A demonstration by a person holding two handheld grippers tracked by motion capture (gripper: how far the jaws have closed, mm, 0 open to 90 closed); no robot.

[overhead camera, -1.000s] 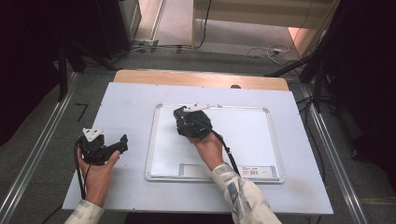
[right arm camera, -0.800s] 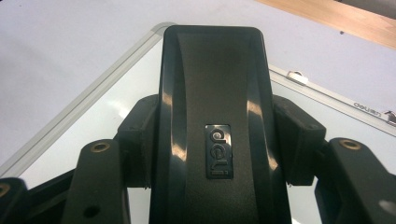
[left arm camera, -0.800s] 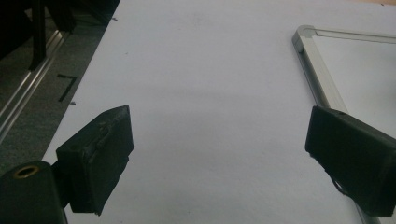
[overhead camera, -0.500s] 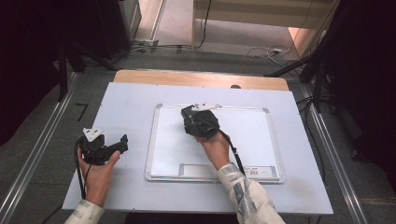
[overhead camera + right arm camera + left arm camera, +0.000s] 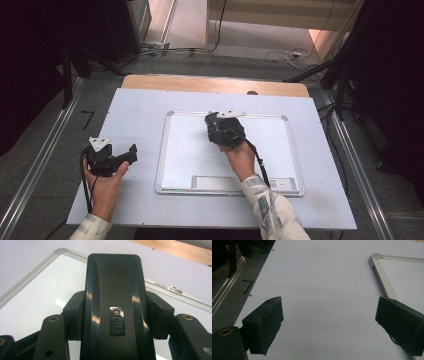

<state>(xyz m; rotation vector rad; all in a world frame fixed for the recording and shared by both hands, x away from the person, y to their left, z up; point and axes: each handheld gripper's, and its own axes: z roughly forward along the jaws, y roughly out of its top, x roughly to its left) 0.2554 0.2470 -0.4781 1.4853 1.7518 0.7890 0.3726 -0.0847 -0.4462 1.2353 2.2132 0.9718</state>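
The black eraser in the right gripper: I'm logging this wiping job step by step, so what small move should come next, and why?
Probably slide the eraser on along the whiteboard toward its right side. The right gripper has its fingers clamped on the eraser near the board's top edge, and the board extends well to the right. The left gripper sits open, apart on the table.

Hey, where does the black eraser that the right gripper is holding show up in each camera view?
High view: the black eraser is under the right gripper, over the upper middle of the whiteboard.
Left gripper view: not in it; open jaws over the table.
Right gripper view: the eraser is centre frame, clamped between the jaws.
Shared landmark: the whiteboard's silver frame.
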